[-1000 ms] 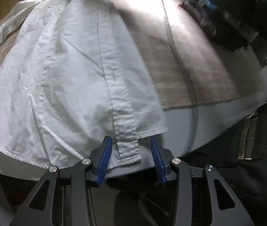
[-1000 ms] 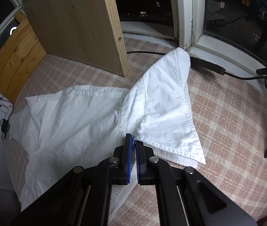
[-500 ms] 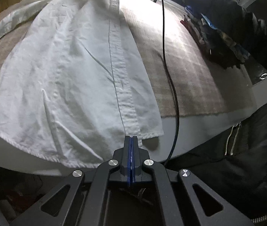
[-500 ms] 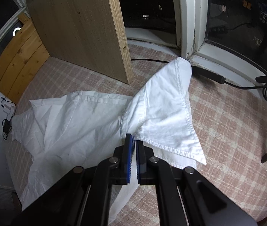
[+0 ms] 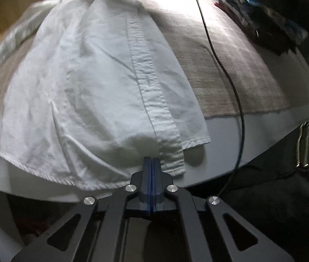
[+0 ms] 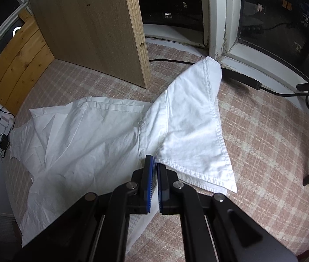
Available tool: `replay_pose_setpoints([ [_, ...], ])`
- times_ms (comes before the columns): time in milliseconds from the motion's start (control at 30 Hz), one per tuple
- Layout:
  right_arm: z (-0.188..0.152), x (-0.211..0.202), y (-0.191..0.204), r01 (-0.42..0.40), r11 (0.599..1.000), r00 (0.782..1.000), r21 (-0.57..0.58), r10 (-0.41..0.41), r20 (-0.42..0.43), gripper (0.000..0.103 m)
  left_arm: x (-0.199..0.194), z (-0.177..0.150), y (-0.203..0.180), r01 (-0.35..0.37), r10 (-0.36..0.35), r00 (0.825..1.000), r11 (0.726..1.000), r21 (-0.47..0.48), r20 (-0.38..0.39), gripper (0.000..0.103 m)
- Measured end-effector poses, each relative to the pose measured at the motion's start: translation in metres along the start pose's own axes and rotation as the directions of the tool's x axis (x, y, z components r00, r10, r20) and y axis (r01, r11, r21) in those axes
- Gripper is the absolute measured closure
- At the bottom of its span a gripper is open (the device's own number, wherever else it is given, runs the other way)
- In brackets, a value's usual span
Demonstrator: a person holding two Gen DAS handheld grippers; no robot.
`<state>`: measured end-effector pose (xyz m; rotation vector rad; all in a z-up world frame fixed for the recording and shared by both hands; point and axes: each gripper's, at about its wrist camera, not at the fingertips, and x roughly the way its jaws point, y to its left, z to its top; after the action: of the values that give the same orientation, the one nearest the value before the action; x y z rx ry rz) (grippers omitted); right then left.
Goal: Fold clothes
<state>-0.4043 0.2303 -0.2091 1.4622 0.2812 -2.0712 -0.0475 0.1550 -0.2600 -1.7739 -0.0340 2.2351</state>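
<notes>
A white button-up shirt (image 5: 102,83) lies spread over a checked tablecloth (image 5: 230,69), its button placket running down toward me. My left gripper (image 5: 152,160) is shut on the shirt's bottom hem just beside the placket, where the cloth puckers up slightly at the table's near edge. In the right wrist view the same shirt (image 6: 84,139) lies crumpled, with a folded flap (image 6: 193,126) pointing toward the window. My right gripper (image 6: 155,161) is shut on the fabric at the base of that flap, with a thin layer of cloth between the blue pads.
A wooden board (image 6: 93,28) leans upright behind the shirt by the window frame (image 6: 217,17). A black cable (image 5: 222,65) crosses the cloth, and another cable (image 6: 241,79) lies at the sill. Dark clothes (image 5: 263,21) are piled far right. A person's dark jacket (image 5: 285,174) stands by the table edge.
The left jaws, open around the placket end a second ago, have shut on the hem, and the cloth there has bunched up a little. The right gripper has kept still.
</notes>
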Motion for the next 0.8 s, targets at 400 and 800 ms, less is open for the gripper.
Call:
replay_pose_setpoints([
  [400, -0.003, -0.002, 0.002, 0.001, 1.0, 1.0, -0.005, -0.001, -0.011, 0.099, 0.004, 0.006, -0.036, -0.08, 0.081, 0.995, 0.997, 0.022, -0.061, 0.063],
  [800, -0.008, -0.01, 0.0, -0.004, 1.0, 1.0, -0.004, 0.004, 0.011, 0.099, 0.01, 0.012, -0.041, -0.02, 0.017, 0.999, 0.995, -0.1, -0.027, 0.093],
])
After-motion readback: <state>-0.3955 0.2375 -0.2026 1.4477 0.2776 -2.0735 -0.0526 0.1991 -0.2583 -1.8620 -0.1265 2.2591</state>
